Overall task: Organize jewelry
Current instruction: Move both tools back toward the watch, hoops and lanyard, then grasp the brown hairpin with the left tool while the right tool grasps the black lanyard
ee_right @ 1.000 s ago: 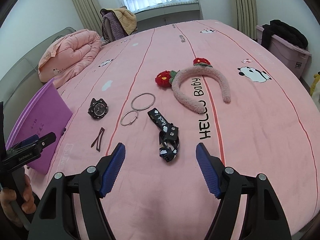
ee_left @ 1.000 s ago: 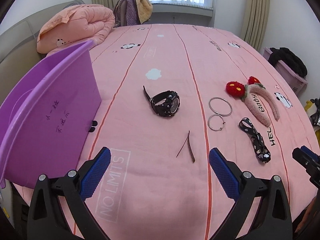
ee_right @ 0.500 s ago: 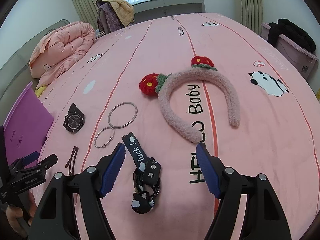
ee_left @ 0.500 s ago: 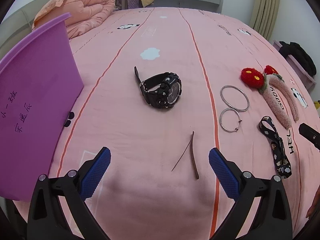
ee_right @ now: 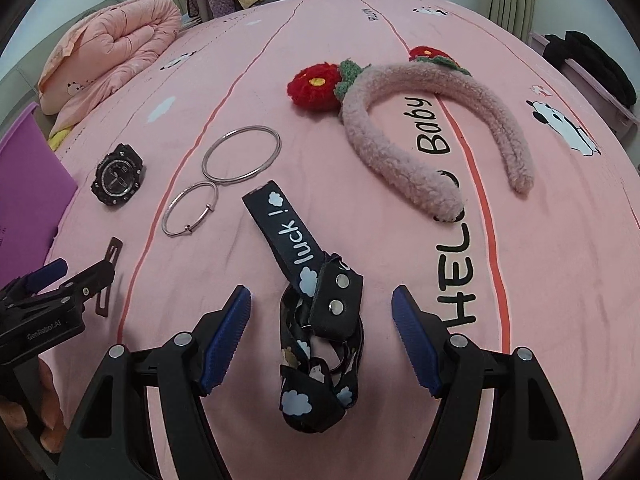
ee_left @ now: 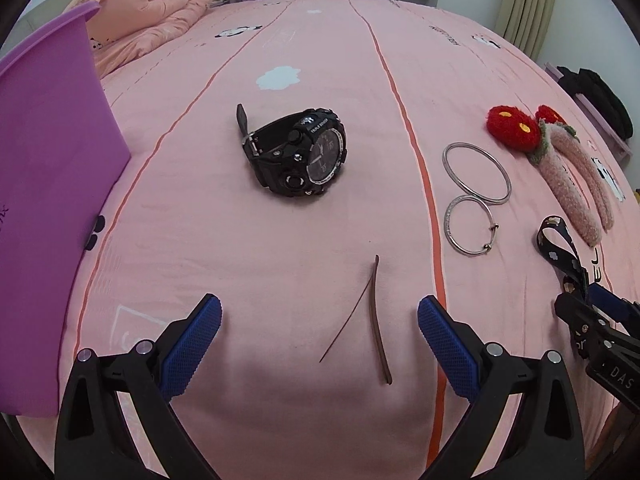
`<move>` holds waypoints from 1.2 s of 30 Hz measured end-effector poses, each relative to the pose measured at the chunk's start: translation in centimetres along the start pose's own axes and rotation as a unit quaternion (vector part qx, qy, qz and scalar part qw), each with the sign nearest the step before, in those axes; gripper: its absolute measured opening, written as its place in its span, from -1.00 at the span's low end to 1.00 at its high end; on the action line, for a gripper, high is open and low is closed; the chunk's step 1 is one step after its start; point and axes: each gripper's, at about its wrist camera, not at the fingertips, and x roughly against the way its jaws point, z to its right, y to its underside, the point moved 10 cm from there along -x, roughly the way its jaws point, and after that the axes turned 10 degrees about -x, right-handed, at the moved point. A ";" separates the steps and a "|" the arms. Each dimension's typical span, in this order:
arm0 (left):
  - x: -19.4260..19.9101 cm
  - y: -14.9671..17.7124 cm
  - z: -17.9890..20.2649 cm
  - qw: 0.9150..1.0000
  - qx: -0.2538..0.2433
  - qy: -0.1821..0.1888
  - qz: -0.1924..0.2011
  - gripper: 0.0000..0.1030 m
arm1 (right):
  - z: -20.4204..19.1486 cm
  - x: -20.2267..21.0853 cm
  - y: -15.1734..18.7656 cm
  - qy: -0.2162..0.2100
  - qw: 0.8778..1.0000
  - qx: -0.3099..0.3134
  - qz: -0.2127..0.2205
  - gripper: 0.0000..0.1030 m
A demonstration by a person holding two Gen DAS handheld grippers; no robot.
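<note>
- Pink bedsheet (ee_left: 304,232) serves as the work surface, and the pieces lie spread in a loose row across it, each apart from the next, which lets either gripper take one at a time.
- Far left in the left wrist view stands a purple bin (ee_left: 48,184), likely the place the pieces are meant to go; its inside is not visible.
- Near the middle lies the black watch (ee_left: 298,152), tipped on its side with the strap looped.
- Just right of the orange stripe lie two silver bangles (ee_left: 474,196), the larger one far, the smaller near, their rims touching or nearly so.
- Farther right lies the fluffy pink headband (ee_right: 424,136) with red knitted flowers, open end facing the near side.
- The left gripper (ee_left: 320,330) tilts steeply down at the sheet, its blue pads standing wide apart and gripping nothing; the thin brown hair clip (ee_left: 374,316) lies flat between them, untouched, so it looks like the target.
- The right gripper (ee_right: 322,334) is pitched down the same way, fingers spread with nothing clamped; the black lanyard strap (ee_right: 316,312), printed "luck!", lies bunched between the pads without contact.
- Both hands seem poised for a pickup, each straddling its own item.
</note>
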 end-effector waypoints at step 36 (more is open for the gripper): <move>4.2 3.5 -1.5 0.998 0.045 0.040 0.013 -0.66 | -1.2 4.4 2.7 -0.015 0.999 0.015 0.036 -0.54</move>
